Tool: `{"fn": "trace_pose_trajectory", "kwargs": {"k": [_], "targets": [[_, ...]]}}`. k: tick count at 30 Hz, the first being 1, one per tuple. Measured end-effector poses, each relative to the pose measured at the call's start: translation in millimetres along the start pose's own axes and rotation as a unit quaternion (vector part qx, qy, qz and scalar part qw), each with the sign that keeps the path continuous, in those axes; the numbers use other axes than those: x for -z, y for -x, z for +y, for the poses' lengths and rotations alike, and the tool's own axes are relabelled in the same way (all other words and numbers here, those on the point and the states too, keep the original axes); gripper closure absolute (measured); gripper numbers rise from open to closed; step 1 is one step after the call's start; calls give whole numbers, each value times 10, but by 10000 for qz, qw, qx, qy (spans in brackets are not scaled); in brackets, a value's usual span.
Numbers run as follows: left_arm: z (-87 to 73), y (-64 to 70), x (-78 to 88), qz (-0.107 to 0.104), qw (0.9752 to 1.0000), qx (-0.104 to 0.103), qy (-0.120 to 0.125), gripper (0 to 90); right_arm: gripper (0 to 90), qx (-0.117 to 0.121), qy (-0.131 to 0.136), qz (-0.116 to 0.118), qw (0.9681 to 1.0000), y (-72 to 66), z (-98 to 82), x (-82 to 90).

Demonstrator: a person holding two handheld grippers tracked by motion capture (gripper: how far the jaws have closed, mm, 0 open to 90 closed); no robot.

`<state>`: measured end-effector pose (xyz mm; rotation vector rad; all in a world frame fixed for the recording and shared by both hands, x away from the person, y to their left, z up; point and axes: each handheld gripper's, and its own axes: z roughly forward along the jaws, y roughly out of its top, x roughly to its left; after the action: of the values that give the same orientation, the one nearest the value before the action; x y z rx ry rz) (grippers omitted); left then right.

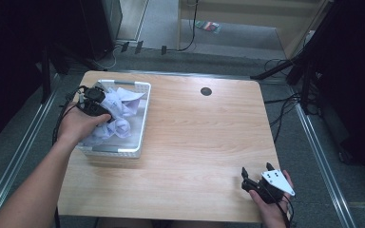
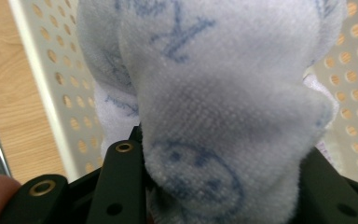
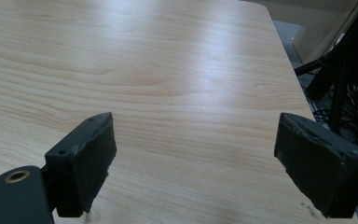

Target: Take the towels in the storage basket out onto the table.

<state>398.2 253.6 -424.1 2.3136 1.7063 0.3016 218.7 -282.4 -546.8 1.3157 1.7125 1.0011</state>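
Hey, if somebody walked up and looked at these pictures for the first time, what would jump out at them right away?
First, the pale printed cloth bunched between the jaws of the left tool, over the white perforated basket at the table's left side. Blue printed marks, among them a smiling face, show on the cloth in the left gripper view. Next, the right tool sits open near the front right corner of the wooden table, holding nothing.

A wooden table [image 1: 195, 142] with a small round black cable hole [image 1: 206, 91] stands on grey floor, with black cables [image 1: 285, 107] trailing at its right and what may be a colourful packet [image 1: 208, 26] lying beyond.
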Motion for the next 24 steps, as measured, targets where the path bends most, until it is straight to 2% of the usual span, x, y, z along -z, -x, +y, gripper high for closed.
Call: {"fn": "trace_pose_trajectory", "kwargs": {"k": [5,11,17,19,21,24], "targets": [[48,-17,139,92,9999,-34,104,591,130,-9,-3,2,10000,2,0,-1],[75,-13,251,71,9998,-12,192,587,129,-24,48,28,10000,6,-2,5],[90,2,367,34,9995,-74,295,586,129,-42,54,26,10000,10,-2,5],[88,18,404,-3,9993,15,377,586,129,-35,44,13,10000,8,-2,4],[94,33,442,-5,9992,-39,390,585,129,-34,45,14,10000,8,-2,4],[101,74,493,-28,9985,-77,537,584,129,-37,45,9,10000,9,-2,2]]}}
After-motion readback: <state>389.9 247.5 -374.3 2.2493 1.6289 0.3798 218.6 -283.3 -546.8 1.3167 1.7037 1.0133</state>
